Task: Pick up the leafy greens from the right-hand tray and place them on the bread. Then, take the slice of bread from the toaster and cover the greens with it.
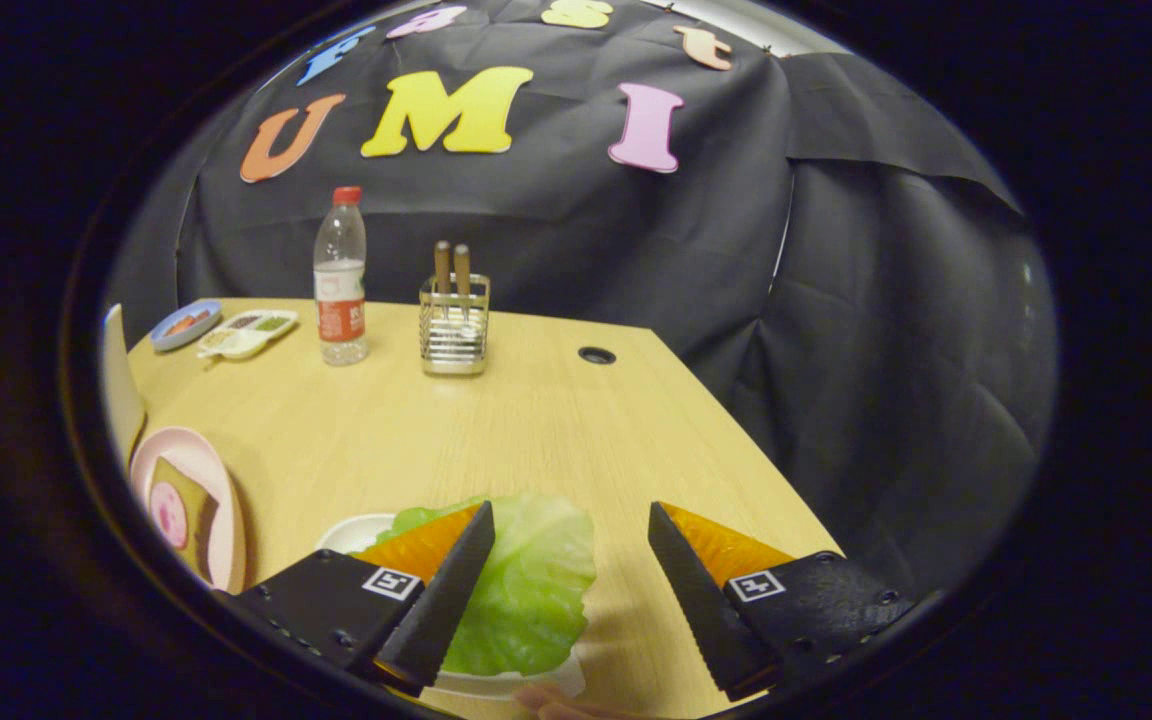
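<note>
Leafy greens under the spread tool

Leafy greens (526,590) lie on a white tray (356,532) on the worktop (536,430), directly below the tool (566,525). One finger (441,600) overlaps the near-left part of the leaf; the other finger (701,600) is off to the right of it, above bare wood. The fingers are spread wide apart with nothing held between them, and whether the left one touches the leaf cannot be told. The tool is tilted forward and down, so that it looks along the worktop toward the booth wall.

To the left of the tool sits a pink plate (221,500) carrying a slice of bread (186,500) with a round pink slice (169,515) on top. Well beyond the fingers stand a water bottle (340,280) with a red cap and, just to its right, a wire holder (454,325) with two wooden handles upright in it. Farther left of the bottle lie a small divided dish (248,332) and a blue plate (185,324). A round hole (596,355) in the worktop lies beyond the right finger. A fingertip (561,708) of a person shows right below the tray's near rim.
</note>
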